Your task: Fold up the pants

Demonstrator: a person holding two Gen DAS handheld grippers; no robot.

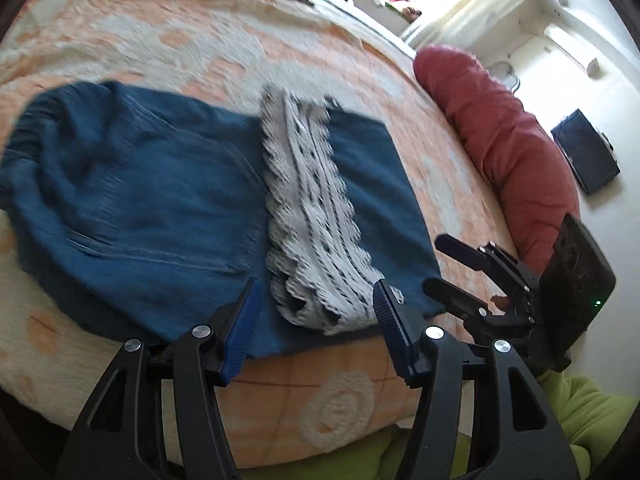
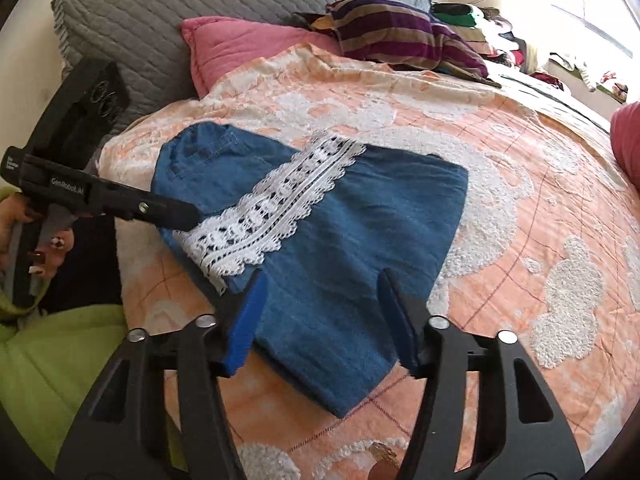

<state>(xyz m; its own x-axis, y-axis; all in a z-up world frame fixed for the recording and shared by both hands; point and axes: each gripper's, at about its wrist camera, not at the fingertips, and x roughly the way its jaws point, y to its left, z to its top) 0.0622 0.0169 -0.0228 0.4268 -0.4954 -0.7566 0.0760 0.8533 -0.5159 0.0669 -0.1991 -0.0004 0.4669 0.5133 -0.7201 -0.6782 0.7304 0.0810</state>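
Blue denim pants (image 1: pixel 140 208) lie folded on the bed, with a white lace hem band (image 1: pixel 312 208) across them. My left gripper (image 1: pixel 316 286) hovers over the near end of the lace, jaws apart, nothing pinched. In the right wrist view the same pants (image 2: pixel 360 232) and lace (image 2: pixel 280 204) lie ahead. My right gripper (image 2: pixel 323 276) stands open above the near blue edge, its pads clear of the cloth. The right gripper (image 1: pixel 444 266) also shows at the pants' right corner, and the left gripper (image 2: pixel 188 216) reaches in by the lace's left end.
An orange and white bedspread (image 2: pixel 520 200) covers the bed. A grey pillow (image 2: pixel 200 8), a pink pillow (image 2: pixel 240 48) and a striped cushion (image 2: pixel 400 36) lie at the head. A red bolster (image 1: pixel 500 140) runs along the far side. A person's green sleeve (image 2: pixel 60 360) is at the near edge.
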